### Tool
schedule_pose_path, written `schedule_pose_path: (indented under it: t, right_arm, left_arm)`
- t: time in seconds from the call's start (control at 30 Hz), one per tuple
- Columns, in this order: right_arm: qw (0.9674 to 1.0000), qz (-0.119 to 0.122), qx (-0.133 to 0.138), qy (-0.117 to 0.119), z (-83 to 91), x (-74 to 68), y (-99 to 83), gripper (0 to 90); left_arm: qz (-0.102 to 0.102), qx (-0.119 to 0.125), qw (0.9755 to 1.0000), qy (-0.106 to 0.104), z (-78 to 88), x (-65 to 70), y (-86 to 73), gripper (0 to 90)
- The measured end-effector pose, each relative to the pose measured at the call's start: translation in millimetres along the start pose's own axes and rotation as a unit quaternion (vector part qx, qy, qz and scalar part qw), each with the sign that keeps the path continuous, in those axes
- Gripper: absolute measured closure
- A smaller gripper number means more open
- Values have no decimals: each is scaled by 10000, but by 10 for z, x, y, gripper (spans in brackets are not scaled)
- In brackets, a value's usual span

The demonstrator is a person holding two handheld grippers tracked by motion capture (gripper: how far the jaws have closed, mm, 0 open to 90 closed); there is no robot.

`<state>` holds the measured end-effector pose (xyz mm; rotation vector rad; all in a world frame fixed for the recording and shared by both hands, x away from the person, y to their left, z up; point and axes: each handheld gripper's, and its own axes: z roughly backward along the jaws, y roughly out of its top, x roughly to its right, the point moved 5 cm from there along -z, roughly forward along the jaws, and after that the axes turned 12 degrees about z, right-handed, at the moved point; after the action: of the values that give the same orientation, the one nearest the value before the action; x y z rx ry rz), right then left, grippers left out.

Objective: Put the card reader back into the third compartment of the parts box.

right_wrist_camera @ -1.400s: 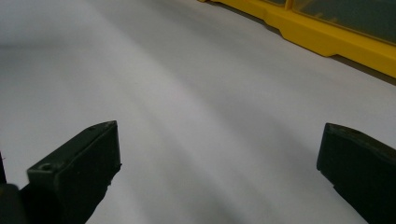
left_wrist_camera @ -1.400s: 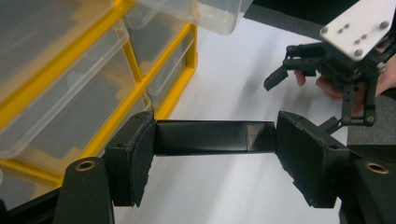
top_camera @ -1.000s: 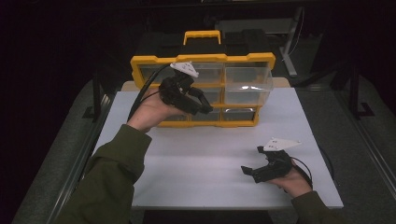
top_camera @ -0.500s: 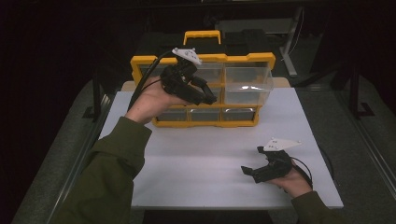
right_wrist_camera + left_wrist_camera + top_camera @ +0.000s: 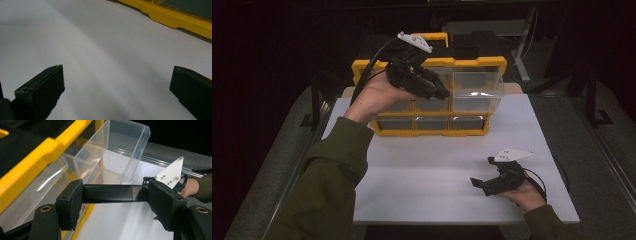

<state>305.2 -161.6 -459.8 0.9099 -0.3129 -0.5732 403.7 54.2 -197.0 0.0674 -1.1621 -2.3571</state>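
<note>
A: so what's the left gripper (image 5: 443, 93) doing?

B: it's clamped on a black bar (image 5: 110, 193), pads squeezing both ends. It's up in the air in front of the yellow organizer (image 5: 472, 64), right by the clear drawer (image 5: 478, 90) that's pulled out.

A: and the right gripper (image 5: 478, 183)?

B: jaws wide apart, nothing in them. It's low over the white table (image 5: 437, 170), well away from the organizer.
</note>
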Motion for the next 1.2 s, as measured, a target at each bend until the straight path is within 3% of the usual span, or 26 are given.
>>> schedule_pose_path:
  t: [0.3, 0.73, 1.2]
  right_arm:
    - [10000, 11, 17, 9, 4, -1, -1, 0]
    - [10000, 1, 32, 6, 11, 7, -8, 0]
    - [10000, -5, 45, -1, 29, 9, -13, 0]
  left_arm:
    - [-112, 55, 9999, 3, 13, 72, 217, 303]
    - [-85, 138, 9999, 11, -118, 90, 469, 303]
    - [11, 70, 10000, 18, -371, 47, 456, 303]
